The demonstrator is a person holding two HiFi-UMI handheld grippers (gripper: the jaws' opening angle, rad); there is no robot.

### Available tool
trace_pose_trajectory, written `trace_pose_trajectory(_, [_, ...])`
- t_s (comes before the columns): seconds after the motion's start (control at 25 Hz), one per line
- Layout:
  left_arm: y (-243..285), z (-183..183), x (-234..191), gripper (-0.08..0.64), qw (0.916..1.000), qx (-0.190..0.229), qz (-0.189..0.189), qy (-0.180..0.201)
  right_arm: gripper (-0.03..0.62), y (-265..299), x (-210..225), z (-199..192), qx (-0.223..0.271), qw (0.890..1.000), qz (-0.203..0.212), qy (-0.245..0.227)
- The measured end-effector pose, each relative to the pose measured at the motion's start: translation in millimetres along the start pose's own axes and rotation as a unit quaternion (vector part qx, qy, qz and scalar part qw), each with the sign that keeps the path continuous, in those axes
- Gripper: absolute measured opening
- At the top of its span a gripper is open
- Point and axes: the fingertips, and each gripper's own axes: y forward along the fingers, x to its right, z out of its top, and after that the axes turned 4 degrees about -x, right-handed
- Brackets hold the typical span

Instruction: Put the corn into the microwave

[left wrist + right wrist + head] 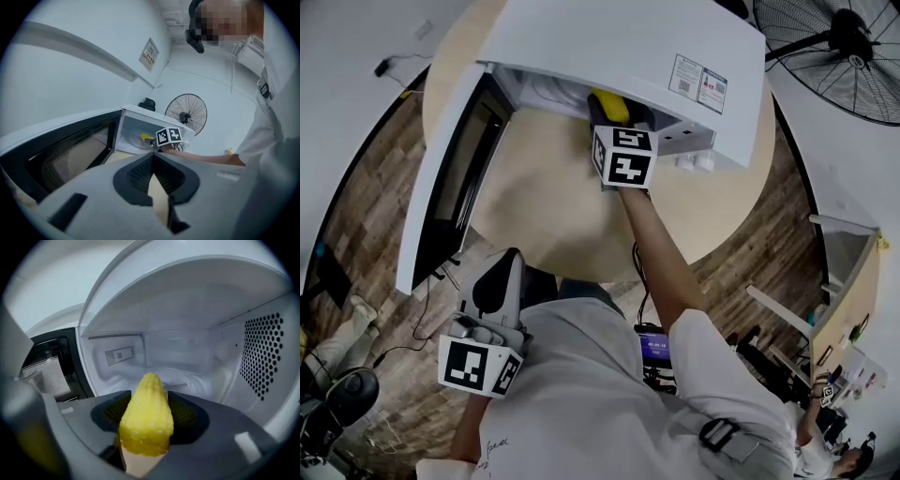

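Note:
A yellow corn cob (145,416) sits between the jaws of my right gripper (146,401), which is shut on it. That gripper (609,111) is at the mouth of the white microwave (619,47), and the corn (606,101) pokes just inside the opening. The white cavity (187,352) lies straight ahead of the cob. The microwave door (450,178) hangs wide open to the left. My left gripper (499,277) is held low near the person's body, away from the microwave, shut with nothing in it. It (152,161) looks toward the open door (65,154) and the corn (146,138).
The microwave stands on a round light-wood table (553,206). A black floor fan (844,47) is at the back right. Perforated vents (262,352) line the cavity's right wall. Wood floor with cables and a desk (839,281) surrounds the table.

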Motion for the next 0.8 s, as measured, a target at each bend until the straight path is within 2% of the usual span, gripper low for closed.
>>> trace_pose_trajectory(0.8, [1,6,-5,-0.008,1.0000,0.000,-0.007,0.005,0.258,35,-7,2,-0.010,0.998,-0.037,-0.046])
